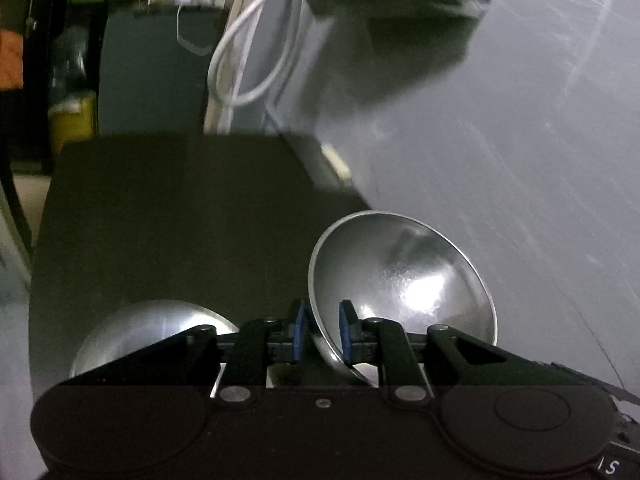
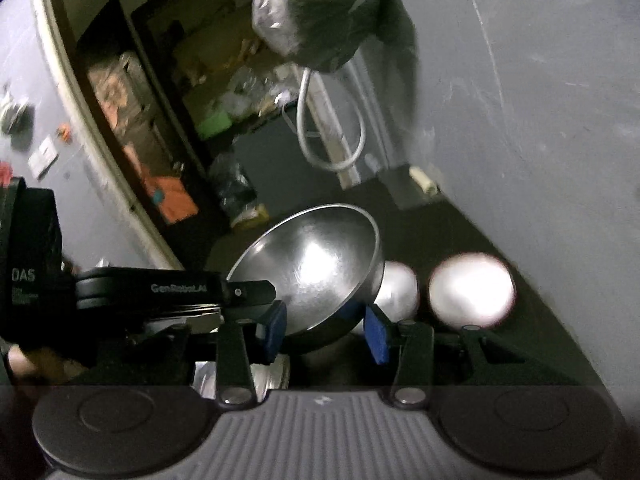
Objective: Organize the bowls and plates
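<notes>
gleaming overturned bowls (image 2: 472,290), right view only

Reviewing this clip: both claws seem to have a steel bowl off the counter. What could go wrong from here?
1. The left claw pinches its tilted steel bowl only at the thin rim; it could swivel or slip out.
2. The right claw straddles a bigger bowl at its rounded underside; smooth steel may slide free.
3. Upturned bowls sit on the dark counter right below; a drop could knock them.

left tool (image 1: 322,330): clamped, tilted down | right tool (image 2: 326,330): clamped
</notes>
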`<control>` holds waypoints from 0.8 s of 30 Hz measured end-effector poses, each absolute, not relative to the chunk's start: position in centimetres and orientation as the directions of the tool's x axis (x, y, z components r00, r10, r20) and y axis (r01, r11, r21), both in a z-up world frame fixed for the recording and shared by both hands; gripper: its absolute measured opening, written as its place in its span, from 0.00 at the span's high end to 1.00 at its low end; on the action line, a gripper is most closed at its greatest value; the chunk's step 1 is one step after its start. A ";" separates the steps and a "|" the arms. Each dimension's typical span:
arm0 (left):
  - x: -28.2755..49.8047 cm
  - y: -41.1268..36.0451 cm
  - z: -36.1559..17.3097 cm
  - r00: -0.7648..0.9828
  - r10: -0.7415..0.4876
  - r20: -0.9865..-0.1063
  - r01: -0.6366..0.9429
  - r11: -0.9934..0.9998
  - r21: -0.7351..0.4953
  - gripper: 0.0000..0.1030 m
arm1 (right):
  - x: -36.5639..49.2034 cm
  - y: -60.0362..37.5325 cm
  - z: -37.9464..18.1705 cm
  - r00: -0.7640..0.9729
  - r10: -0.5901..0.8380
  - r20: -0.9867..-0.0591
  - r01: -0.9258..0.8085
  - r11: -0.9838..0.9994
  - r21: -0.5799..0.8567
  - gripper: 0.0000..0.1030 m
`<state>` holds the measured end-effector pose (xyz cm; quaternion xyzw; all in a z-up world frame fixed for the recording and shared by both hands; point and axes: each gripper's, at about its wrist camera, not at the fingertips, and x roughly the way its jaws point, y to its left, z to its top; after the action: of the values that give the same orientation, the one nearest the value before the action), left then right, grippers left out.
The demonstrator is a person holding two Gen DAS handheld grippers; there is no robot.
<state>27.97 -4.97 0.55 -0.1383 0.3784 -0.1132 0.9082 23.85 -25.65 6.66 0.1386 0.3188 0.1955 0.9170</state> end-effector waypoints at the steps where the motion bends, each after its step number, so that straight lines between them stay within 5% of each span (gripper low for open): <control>1: 26.5 -5.0 0.3 0.675 -0.314 -0.667 0.100 0.935 -0.339 0.82 | 22.6 -25.6 6.6 0.712 0.449 -0.541 -0.270 0.885 0.379 0.53; 9: 17.7 -4.5 -2.9 0.599 -0.294 -0.745 0.084 0.948 -0.306 0.81 | 14.6 -24.9 4.1 0.638 0.462 -0.616 -0.254 0.881 0.399 0.53; 24: 12.6 -0.9 -5.9 0.526 -0.211 -0.824 0.018 0.971 -0.237 0.80 | 11.1 -20.9 1.5 0.517 0.528 -0.674 -0.329 0.849 0.413 0.53</control>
<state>12.59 -0.90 -5.89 -0.1000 0.4824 -0.0661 0.8677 11.14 -20.90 1.54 0.1171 0.4239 0.2484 0.8631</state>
